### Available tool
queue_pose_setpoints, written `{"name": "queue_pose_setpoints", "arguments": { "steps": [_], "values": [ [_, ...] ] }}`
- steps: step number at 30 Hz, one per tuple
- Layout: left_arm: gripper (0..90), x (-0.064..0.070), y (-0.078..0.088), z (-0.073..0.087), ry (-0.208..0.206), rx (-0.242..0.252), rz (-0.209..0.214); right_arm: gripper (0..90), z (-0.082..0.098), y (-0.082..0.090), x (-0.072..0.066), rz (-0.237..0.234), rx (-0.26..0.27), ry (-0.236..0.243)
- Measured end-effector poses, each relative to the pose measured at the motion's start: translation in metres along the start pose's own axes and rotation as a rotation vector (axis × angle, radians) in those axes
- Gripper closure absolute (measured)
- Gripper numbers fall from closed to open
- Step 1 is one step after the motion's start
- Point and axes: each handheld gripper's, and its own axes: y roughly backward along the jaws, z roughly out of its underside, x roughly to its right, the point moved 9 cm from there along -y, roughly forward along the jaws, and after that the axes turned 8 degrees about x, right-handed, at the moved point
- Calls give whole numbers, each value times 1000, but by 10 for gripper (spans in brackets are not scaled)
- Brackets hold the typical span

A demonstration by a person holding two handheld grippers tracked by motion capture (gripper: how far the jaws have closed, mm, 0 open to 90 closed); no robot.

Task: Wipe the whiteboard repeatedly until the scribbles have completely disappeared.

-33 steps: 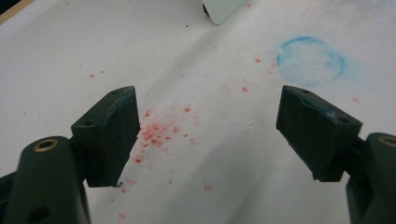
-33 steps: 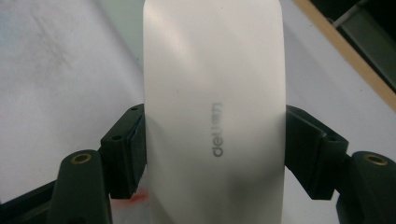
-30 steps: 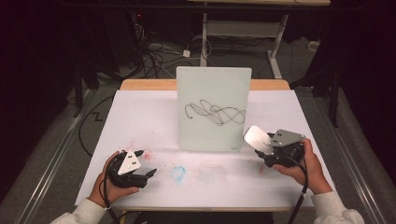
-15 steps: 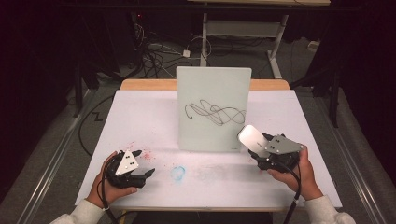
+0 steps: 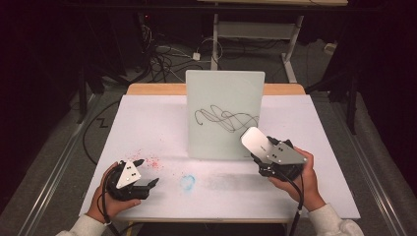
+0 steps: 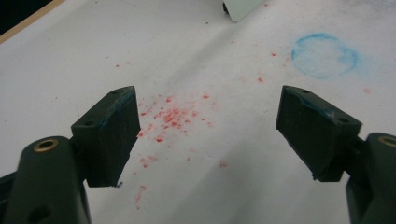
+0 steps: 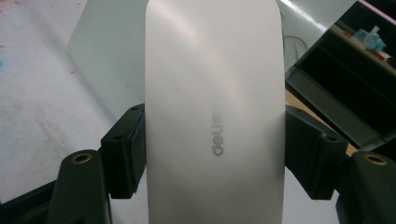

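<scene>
A pale glass board stands upright mid-table with a black scribble across it. My right gripper is shut on a white eraser block, held just in front of the board's lower right corner. In the right gripper view the eraser spans the gap between both jaws of the gripper, with the board behind it. My left gripper rests low at the front left, open and holding nothing. Its jaws stand wide apart over red specks.
White paper covers the table. A faint blue ring marks it between the two hands, right of the red specks. Cables and table legs lie on the dark floor beyond the far edge.
My right gripper has carried the eraser a little to the left, closer to the board's lower right corner. The left gripper has stayed in place.
</scene>
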Motion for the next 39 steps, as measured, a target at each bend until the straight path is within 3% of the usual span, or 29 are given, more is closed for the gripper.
{"name": "queue_pose_setpoints", "arguments": {
  "steps": [9, 16, 22, 33, 39],
  "values": [
    [208, 2, 0, 0, -16, -6, -11, 310, -7, -9, 9, 97, 17, -1],
    [209, 3, 0, -1, -20, -7, -12, 310, -26, -24, 14, 173, 45, 55],
    [209, 3, -1, 0, -22, -12, -13, 310, -39, -35, 19, 230, 68, 71],
    [209, 3, 0, 0, -21, -10, -13, 310, -38, -53, 22, 261, 53, 69],
    [209, 4, -1, 0, -25, -11, -11, 310, -38, -55, 21, 277, 54, 86]
  ]
}}
